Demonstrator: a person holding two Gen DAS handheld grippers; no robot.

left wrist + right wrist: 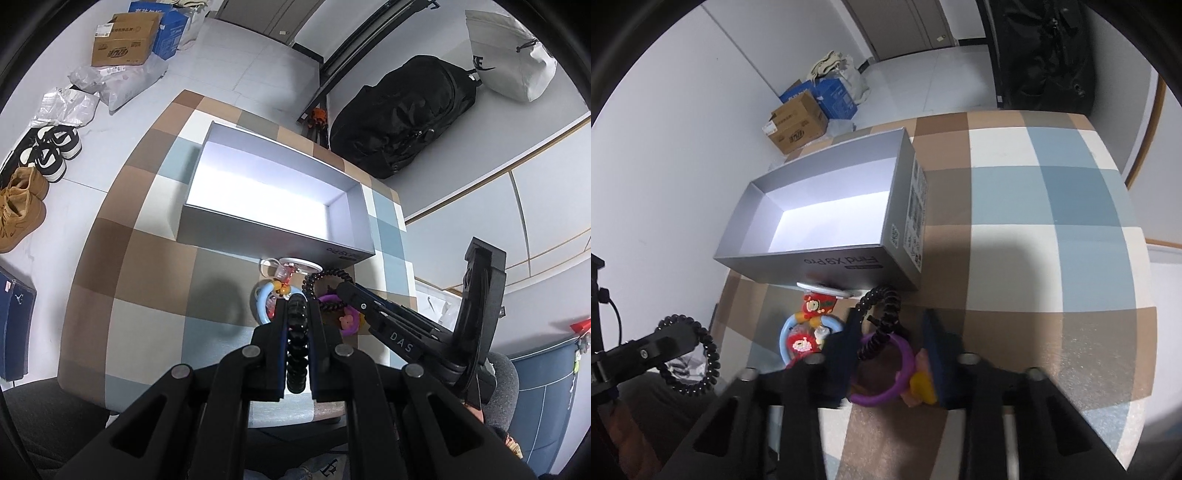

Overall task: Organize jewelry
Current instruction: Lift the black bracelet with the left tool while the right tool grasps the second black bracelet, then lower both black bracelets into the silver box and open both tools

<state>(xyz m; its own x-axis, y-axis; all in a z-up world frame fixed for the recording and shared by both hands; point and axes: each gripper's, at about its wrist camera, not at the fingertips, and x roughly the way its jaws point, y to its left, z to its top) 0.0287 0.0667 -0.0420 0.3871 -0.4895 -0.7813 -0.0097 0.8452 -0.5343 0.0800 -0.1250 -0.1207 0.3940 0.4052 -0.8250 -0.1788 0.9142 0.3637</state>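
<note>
The grey box [827,206] on the checked table [1052,206] reads "Find X9 Pro". The left gripper [297,306] is clamped on a black beaded bracelet [297,347]. The blurred right gripper [892,332], marked "DAS", straddles a second black bracelet [879,317] and purple ring [886,369]; whether it grips, I can't tell.

The right gripper [890,354] is smeared by motion blur in its own view, so whether its fingers touch the purple ring [886,373] or the black bead bracelet [879,317] cannot be told. The yellow and pink charm [919,387] is half hidden behind the right finger. The white ring [823,290] lies partly hidden under the grey box [827,266].
</note>
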